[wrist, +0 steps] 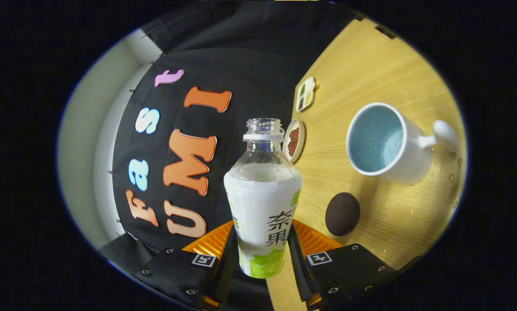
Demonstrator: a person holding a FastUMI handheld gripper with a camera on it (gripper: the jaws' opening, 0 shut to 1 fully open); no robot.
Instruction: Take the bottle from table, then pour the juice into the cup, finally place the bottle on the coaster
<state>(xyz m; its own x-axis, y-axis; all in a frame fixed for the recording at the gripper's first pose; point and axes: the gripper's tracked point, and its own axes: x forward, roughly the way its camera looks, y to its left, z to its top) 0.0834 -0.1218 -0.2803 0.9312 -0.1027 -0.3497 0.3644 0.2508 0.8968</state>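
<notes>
A clear uncapped bottle [263,203] with a white and green label sits between my fingers, and my gripper [262,255] is shut on it, both pads pressing its lower body. The whole scene is rolled sideways, so the bottle is tipped relative to the wooden table [370,73]. A white mug [390,144] with a blue inside stands on the table beyond the fingers, its handle pointing away from the bottle. A dark round coaster [342,214] lies on the table between the mug and my right finger.
Two small dishes lie near the table's back edge by the black cloth wall: one with brown contents [294,140] just behind the bottle neck, and one with mixed contents [305,93] farther along. Water drops dot the wood near the mug.
</notes>
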